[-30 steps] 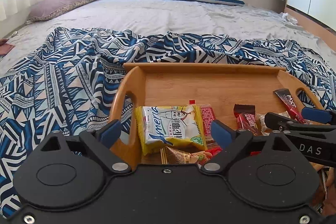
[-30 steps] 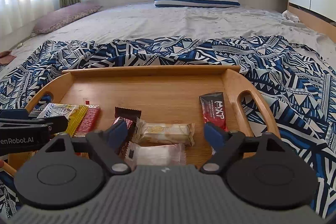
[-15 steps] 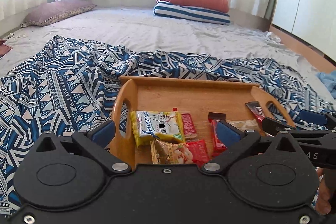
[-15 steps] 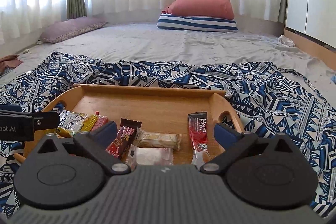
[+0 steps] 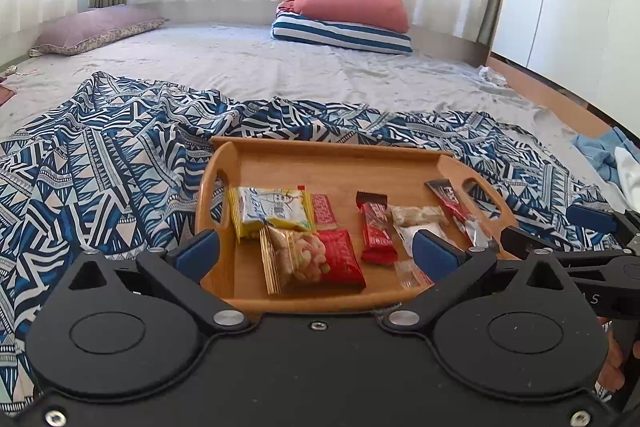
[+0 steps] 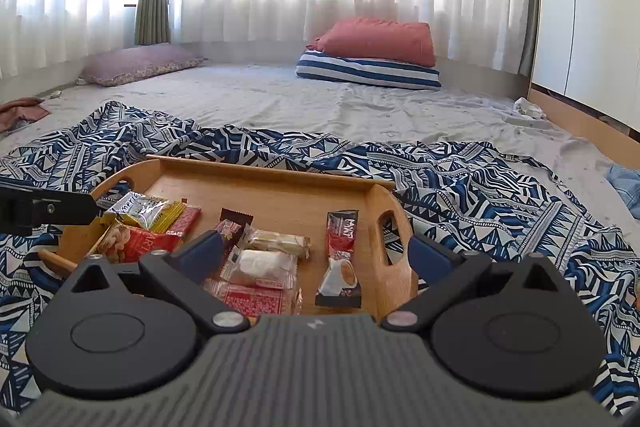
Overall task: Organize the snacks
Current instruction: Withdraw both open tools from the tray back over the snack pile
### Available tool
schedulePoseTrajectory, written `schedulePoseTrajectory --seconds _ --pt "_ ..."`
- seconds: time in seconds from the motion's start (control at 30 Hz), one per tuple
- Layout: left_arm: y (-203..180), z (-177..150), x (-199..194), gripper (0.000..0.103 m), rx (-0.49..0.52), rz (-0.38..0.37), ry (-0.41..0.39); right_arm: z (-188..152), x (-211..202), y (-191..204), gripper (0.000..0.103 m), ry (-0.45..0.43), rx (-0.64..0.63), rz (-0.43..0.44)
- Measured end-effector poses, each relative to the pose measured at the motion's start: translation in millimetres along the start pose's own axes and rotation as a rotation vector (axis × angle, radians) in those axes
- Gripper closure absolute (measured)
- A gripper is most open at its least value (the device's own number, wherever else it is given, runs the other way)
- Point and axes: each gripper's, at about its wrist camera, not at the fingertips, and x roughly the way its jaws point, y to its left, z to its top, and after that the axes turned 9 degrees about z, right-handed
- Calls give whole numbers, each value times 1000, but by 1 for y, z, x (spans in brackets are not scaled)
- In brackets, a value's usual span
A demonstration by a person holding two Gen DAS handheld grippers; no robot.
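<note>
**Both grippers backed off the tray – snacks look loaded**

Both grippers pulled back and up from the light wooden tray with cut-out handles (image 5: pixel 332 157) since a second ago; the near rim, hidden then, showed in full. Left gripper (image 5: pixel 316 251) and right gripper (image 6: pixel 316 253) had just been opening – jaws were spread wide, nothing between them but the view of the tray. Neither touched a snack.

Tray sat on the blue-and-white patterned blanket (image 5: pixel 100 155) on the bed. Inside, from the left wrist view: yellow-and-white biscuit pack (image 5: pixel 272 213) at the left end, red peanut bag (image 5: pixel 316 261) just in front of it, brown-and-red chocolate bar (image 5: pixel 376 227) mid-tray, pale wrapped cake (image 5: pixel 418 215) beside that, dark red coffee stick (image 5: pixel 450 203) by the right handle.

Judgement: collecting was done or nearly so – no snack visible on the blanket outside the tray. Packs overlapped and lay at mixed angles, so any tidying into rows was left, if that's wanted.
</note>
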Motion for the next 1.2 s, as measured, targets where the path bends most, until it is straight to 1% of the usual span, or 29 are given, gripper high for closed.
schedulePoseTrajectory --seconds 0.17,0.27,0.5,0.9,1.07,1.1,1.17,1.2 --pt "-8 -16 -2 0 38 4 16 -19 -7 -6 0 18 -5 -17" --pt "-12 -26 -1 0 52 13 36 -31 -10 -13 0 37 21 -19" --pt "-19 -41 0 0 63 1 73 -53 -13 -25 0 67 56 -35" --pt "-36 -59 12 0 73 6 118 -78 -12 -38 0 90 102 -44" --pt "-45 -68 18 0 95 24 110 -82 -11 -41 0 79 115 -30" --pt "-46 -69 19 2 98 25 111 -83 -9 -41 0 81 121 -27" --pt "-49 -72 21 8 96 25 113 -85 -6 -42 0 95 128 -27" --pt "-50 -72 22 13 94 22 118 -86 -4 -43 0 101 131 -24"
